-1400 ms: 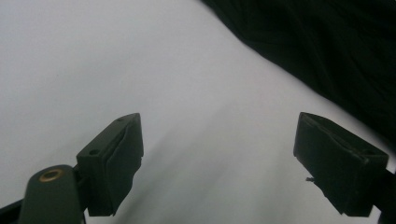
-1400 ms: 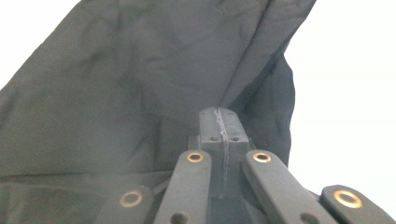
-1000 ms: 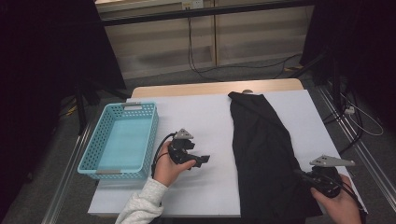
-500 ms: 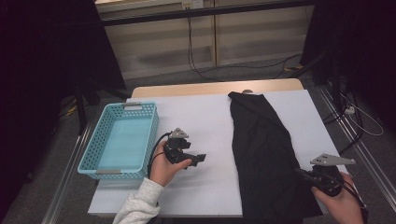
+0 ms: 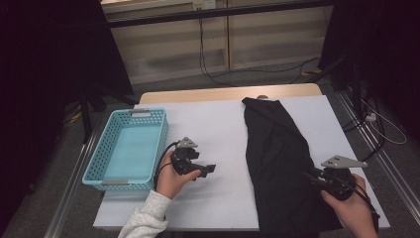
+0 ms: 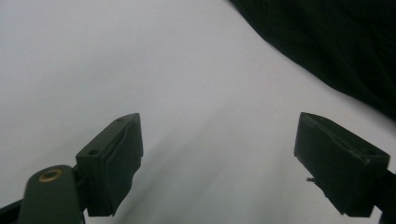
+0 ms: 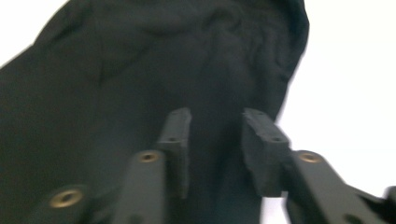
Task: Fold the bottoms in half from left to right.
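High view first: the left claw (image 5: 208,169) sits over bare white counter (image 5: 218,129), held in the person's left hand (image 5: 171,179), jaws spread wide with nothing in them. A turquoise plastic basket (image 5: 99,161) is just off to its outer side, on the edge of the counter. The black garment (image 5: 277,158) lies as a long strip well off to that claw's other side, running from the far edge of the counter down to the near edge. The right claw (image 5: 311,177) is at the near end of the garment, at its right edge, with the right hand (image 5: 354,208) behind it.

Left gripper view: the claw (image 6: 219,163) is clearly released, both jaws far apart over plain white counter (image 6: 140,70). The garment (image 6: 336,46) shows ahead and off to one side, not touching.

Right gripper view: a bit blurry, but the claw (image 7: 215,140) has just been opening, jaws now partly apart. The black garment (image 7: 140,84) is right under and ahead of them, dark fabric showing in the gap. I can't tell whether the pads are pressing on it. White counter (image 7: 350,93) shows beside it.
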{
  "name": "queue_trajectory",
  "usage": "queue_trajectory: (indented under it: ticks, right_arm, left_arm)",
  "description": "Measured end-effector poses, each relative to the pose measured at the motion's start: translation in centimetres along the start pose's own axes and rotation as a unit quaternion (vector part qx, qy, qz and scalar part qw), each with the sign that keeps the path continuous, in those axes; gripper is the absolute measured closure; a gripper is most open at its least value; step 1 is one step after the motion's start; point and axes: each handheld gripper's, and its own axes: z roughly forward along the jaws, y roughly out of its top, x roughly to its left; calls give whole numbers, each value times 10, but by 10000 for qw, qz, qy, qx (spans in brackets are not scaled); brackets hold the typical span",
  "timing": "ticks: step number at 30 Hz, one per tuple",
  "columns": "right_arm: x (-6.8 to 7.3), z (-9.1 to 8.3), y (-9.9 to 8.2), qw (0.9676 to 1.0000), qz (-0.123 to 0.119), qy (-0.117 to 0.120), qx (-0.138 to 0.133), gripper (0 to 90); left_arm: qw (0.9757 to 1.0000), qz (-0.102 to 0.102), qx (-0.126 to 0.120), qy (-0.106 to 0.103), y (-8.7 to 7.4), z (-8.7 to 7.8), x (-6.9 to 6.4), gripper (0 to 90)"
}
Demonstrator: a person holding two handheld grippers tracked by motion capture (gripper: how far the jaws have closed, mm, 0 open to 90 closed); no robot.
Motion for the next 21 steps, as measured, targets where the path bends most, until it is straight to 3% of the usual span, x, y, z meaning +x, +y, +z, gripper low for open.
queue_trajectory:
  ticks: [7,13,16,21]
  right_arm:
    - [8,24,26,9999,-8,107,-129,448]
    - [13,49,49,9996,-242,68,-123,354]
    - [13,59,57,9997,-137,125,-167,310]
    - [15,73,73,9997,-167,57,-154,273]
  left_arm:
    - [10000,-39,-22,31,-2,-2,1,155]
    - [10000,-44,-21,33,-3,-3,3,154]
    - [9999,-86,-21,61,-4,-4,6,153]
    - [9998,-116,-29,130,-5,-8,8,149]
